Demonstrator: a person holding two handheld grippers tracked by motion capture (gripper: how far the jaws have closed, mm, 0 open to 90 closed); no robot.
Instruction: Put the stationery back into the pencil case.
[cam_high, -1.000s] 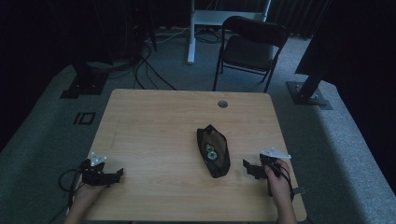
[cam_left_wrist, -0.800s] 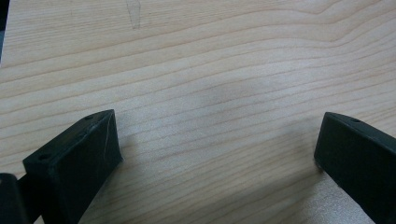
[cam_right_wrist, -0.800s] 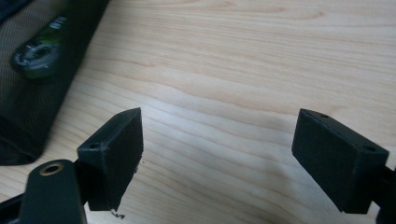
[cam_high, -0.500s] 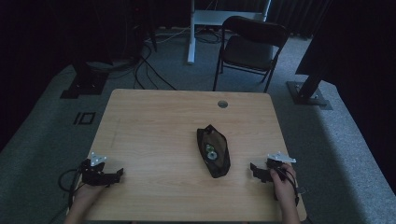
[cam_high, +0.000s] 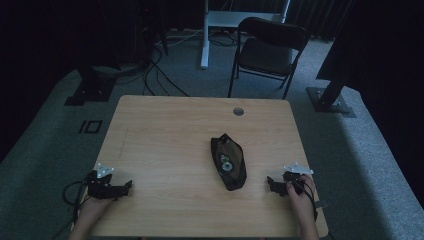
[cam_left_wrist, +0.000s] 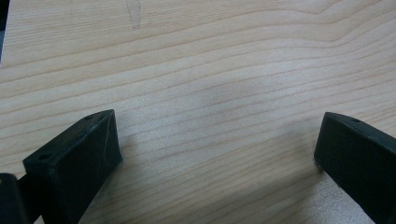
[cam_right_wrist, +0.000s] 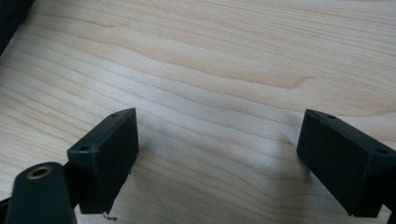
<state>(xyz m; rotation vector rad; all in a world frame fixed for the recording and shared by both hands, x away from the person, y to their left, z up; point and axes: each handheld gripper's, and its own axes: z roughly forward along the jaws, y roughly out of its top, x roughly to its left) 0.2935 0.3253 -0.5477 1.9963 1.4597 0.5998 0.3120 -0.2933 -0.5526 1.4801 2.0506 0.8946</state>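
Lying mid-frame: black pouch (cam_high: 228, 162), open, long, round silvery bits inside
L gripper (cam_high: 125, 187): jaws spread, empty
R gripper (cam_high: 270, 183): just widened, empty

Dim room — grey carpet (cam_high: 45, 135), folding chair (cam_high: 270, 52)

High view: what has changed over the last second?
The right gripper drifted slightly toward the table's right edge; its fingers have just been opening, nothing between them. The left gripper and the black open pouch on the light wooden table stayed put.
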